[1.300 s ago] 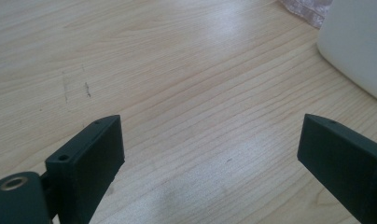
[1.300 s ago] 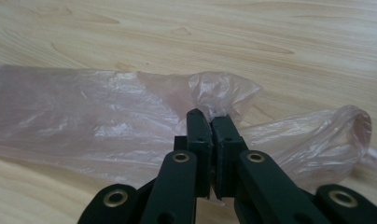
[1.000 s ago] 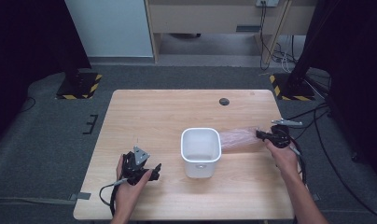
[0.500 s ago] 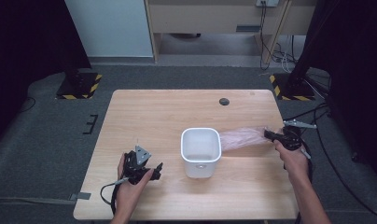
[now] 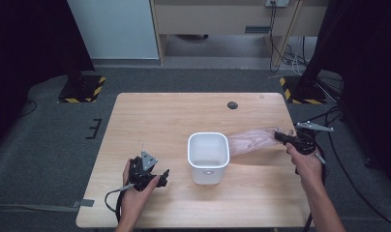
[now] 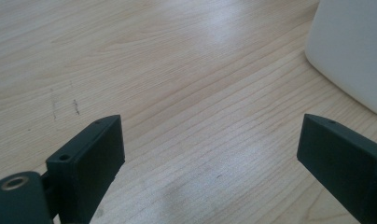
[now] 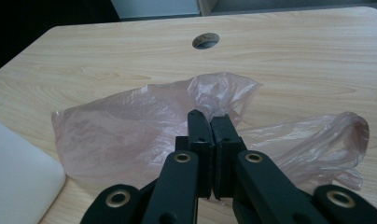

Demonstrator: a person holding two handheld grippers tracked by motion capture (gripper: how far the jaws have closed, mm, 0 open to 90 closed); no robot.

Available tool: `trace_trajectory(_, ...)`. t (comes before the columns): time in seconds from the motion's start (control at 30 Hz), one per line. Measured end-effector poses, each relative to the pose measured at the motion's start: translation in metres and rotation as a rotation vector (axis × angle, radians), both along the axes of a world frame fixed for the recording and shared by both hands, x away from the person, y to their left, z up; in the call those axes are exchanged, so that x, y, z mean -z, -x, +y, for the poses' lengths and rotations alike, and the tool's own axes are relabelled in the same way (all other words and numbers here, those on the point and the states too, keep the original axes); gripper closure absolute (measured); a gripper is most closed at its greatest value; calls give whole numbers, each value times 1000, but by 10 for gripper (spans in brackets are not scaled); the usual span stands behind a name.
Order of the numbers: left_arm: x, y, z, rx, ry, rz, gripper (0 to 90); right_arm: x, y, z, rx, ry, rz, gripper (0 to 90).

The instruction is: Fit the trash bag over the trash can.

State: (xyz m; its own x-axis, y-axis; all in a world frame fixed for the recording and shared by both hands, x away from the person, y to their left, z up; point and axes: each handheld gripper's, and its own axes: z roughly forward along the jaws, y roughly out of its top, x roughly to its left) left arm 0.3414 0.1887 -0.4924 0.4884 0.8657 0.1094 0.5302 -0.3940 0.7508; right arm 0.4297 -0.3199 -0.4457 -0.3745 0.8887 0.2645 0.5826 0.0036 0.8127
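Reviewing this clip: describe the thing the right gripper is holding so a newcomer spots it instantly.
On the wooden table, look right of the white bin at its middle. Lying flat there is a thin, see-through pinkish plastic bag, pinched at its far end by the right gripper. It is the one soft, crinkled item there.

The plastic bag (image 7: pixel 144 126) is a pale, see-through pink, its crinkles catching whitish highlights. The bin (image 5: pixel 208 155) beside it is plain white. Both grippers, left (image 6: pixel 210 163) and right (image 7: pixel 210 122), are matte black with small brass-coloured rivets. The table (image 5: pixel 164 116) is light wood with fine straight grain, marked by one dark round hole (image 5: pixel 232 105). Yellow-and-black hazard stripes (image 5: pixel 99 86) edge the dark grey floor.
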Motion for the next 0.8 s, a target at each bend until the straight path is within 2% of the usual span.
trace_trajectory(0.33,0,0,-1,5,-2,-1,67,-12,5,3,-16,-9,-32,890)
trace_trajectory(0.53,0,1,-2,8,-11,3,68,-28,11,3,-15,-37,-76,891)
trace_trajectory(0.8,0,0,-3,12,-13,5,68,-37,14,0,-15,-60,-97,891)
